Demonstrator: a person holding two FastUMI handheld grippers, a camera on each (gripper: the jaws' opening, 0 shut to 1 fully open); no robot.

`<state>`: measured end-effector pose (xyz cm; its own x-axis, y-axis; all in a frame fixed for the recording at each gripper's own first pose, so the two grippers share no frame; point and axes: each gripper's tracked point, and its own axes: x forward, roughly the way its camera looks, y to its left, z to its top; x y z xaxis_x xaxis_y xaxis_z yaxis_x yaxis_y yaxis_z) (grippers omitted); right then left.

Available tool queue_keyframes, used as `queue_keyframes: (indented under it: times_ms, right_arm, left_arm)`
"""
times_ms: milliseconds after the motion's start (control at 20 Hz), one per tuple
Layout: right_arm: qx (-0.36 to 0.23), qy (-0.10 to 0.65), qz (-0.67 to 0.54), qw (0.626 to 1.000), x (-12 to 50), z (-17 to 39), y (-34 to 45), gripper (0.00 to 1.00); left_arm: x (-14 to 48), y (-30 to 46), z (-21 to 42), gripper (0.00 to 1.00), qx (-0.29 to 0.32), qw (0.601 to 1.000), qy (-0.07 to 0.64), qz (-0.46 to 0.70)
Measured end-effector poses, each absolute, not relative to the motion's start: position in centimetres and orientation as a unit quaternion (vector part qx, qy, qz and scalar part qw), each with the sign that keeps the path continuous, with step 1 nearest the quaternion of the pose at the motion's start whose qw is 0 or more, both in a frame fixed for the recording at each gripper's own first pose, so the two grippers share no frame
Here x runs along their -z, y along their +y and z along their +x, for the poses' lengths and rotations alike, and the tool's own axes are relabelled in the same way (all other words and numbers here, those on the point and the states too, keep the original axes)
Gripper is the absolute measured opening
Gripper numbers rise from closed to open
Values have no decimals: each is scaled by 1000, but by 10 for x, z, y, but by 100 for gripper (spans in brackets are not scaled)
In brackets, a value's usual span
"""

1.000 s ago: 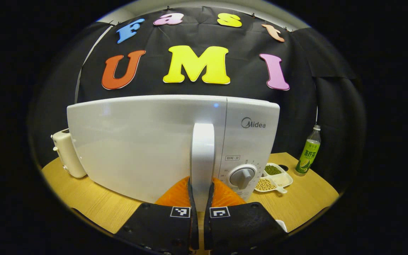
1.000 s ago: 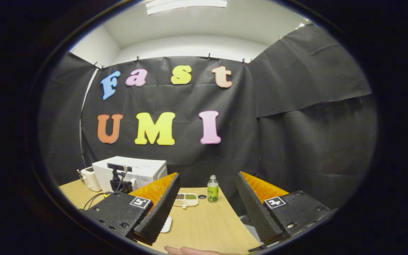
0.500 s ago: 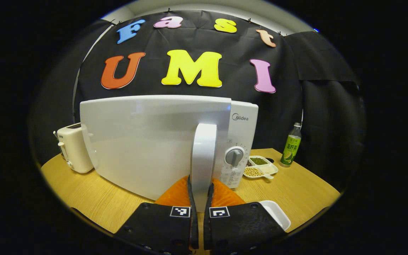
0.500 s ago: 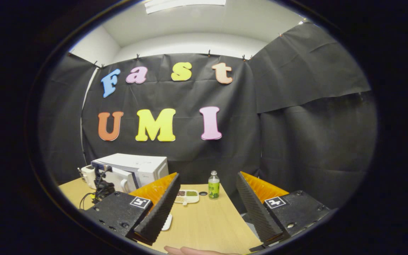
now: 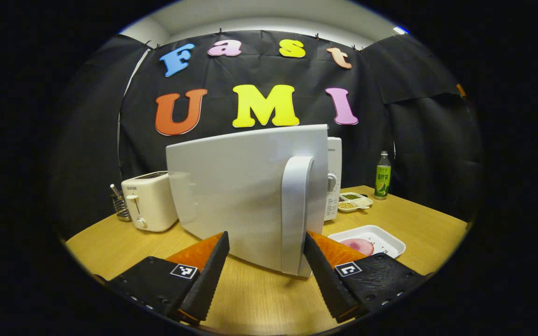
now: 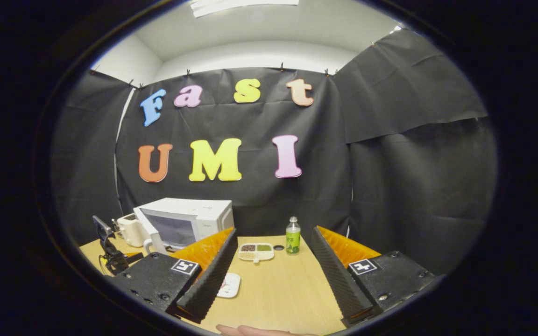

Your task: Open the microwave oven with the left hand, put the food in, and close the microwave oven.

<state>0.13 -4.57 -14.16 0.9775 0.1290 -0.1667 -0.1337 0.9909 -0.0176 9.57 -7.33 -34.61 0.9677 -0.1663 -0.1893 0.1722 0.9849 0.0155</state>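
The white microwave stands on the wooden table with its door swung wide open toward me. My left gripper is open; the door's white handle stands between its fingers, close to the right one, and neither finger presses on it. A white tray with pink food lies to the right of the door. In the right gripper view the microwave shows its open cavity, and the tray lies in front of it. My right gripper hangs open above the table with nothing between its fingers.
A cream toaster stands left of the microwave. A divided dish of beans and a green bottle sit at the back right. A hand shows at the bottom edge of the right gripper view.
My left gripper has gone from shut on the door handle to open. The door has swung much farther open. The right gripper stayed open and barely moved.
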Motion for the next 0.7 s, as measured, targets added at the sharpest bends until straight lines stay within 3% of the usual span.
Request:
queue_keyframes:
  times_ms: [150,200,300,600,700]
  right_arm:
    - [-76,92,-17,993,150,-8,-37,100]
    - [-79,93,-19,992,152,-11,-33,95]
    - [-84,95,-25,992,157,-13,-27,100]
    - [-105,127,-54,985,193,-2,-4,100]
    - [-104,144,-63,982,202,13,-1,96]
  left_arm:
    - [343,-35,70,96,58,993,101,3]
    - [341,-20,61,96,42,994,100,9]
    - [337,8,42,96,15,995,101,22]
    - [299,70,-28,95,-39,996,85,0]
    - [282,86,-44,94,-61,994,86,8]
